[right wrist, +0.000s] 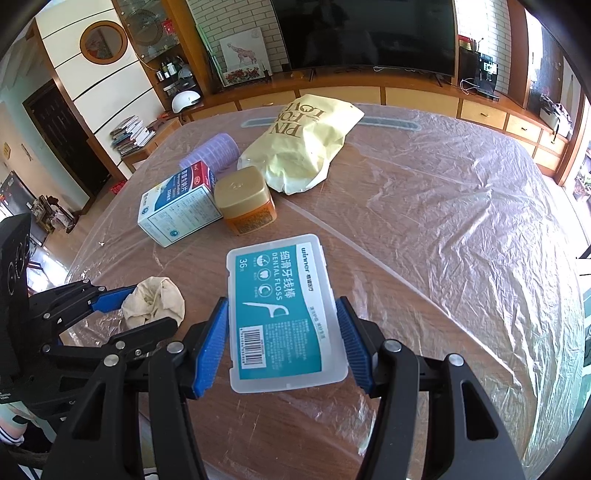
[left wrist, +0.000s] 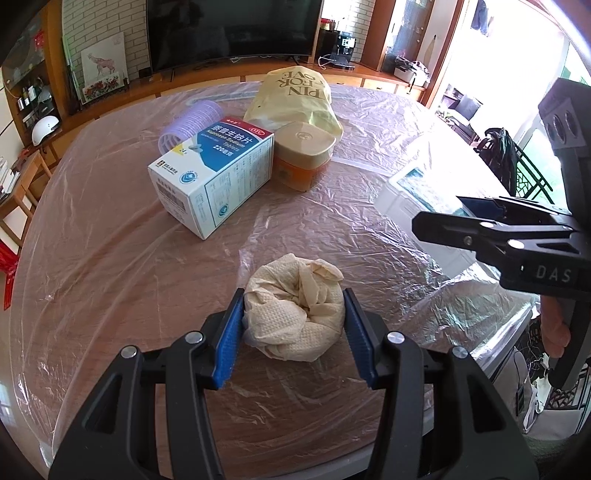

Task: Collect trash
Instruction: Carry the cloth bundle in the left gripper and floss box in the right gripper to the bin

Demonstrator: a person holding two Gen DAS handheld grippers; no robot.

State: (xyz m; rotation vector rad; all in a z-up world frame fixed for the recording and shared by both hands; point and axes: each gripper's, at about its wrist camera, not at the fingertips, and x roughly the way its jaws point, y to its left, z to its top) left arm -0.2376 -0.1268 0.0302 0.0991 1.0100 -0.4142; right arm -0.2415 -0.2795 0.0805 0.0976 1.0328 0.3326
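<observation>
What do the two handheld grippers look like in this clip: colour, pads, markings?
Both the left gripper and the right gripper are black plastic linkages with silver rivets and ribbed blue pads. White letters "DAS" mark the right one's body. No cables visible.

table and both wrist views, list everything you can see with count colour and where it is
crumpled tissue: one, cream, near edge of the table, between the left jaws
dental floss box: one, clear with teal label, between the right jaws
medicine box: one, white and blue, mid table, lying flat
jar: one, orange with beige lid, touching the medicine box's right side
hair roller: one, lilac, behind the medicine box
bag: one, pale yellow, printed, behind the jar
plastic sheet: one, clear, covering the wooden table
television: one, black, on the far cabinet
left gripper: black with blue pads, pressing on the tissue
right gripper: black with blue pads, closed on the floss box
</observation>
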